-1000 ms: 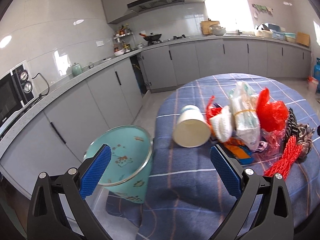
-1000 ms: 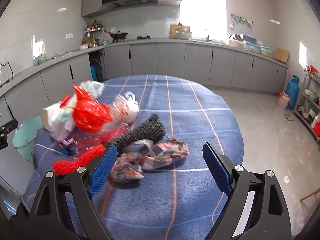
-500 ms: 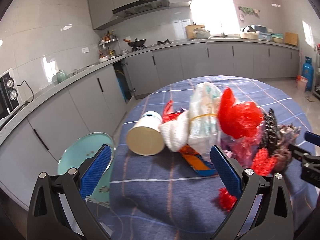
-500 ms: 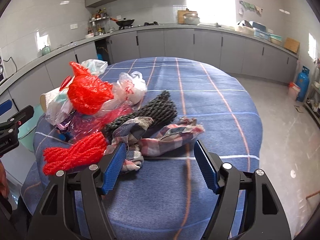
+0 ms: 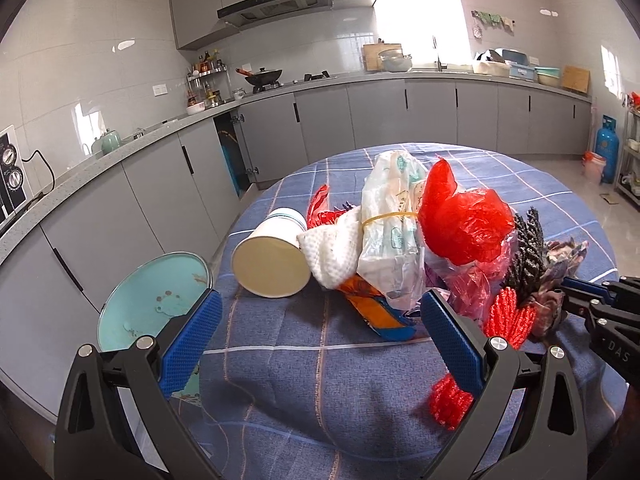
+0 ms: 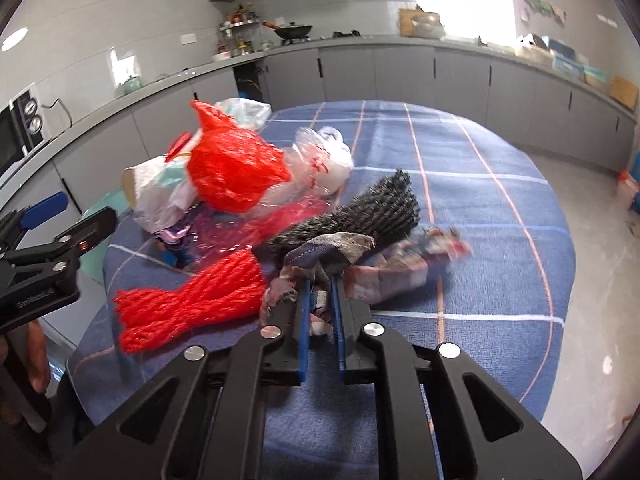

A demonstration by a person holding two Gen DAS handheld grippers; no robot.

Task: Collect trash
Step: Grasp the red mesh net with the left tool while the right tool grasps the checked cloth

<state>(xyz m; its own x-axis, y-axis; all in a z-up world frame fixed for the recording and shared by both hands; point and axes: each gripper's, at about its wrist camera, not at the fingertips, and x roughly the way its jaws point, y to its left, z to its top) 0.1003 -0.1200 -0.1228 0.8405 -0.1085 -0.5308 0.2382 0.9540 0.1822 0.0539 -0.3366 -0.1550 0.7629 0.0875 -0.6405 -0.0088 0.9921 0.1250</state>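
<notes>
A pile of trash lies on the blue checked tablecloth (image 5: 304, 384): a tipped paper cup (image 5: 268, 264), a white plastic bag (image 5: 394, 220), a red plastic bag (image 5: 464, 224) and red netting (image 6: 188, 300). My right gripper (image 6: 320, 292) is shut on a plaid cloth rag (image 6: 328, 256) at the pile's near edge, beside a black mesh piece (image 6: 360, 212). My left gripper (image 5: 316, 320) is open and empty, its fingers in front of the cup and the bags. The right gripper also shows in the left wrist view (image 5: 592, 296).
A teal waste bin (image 5: 156, 304) stands on the floor left of the table. Grey kitchen cabinets (image 5: 360, 120) and a counter run along the walls. A blue gas cylinder (image 5: 606, 148) stands far right.
My right gripper moved forward and closed on the plaid rag, which now lifts a little. My left gripper swung right, from over the bin toward the pile, still open.
</notes>
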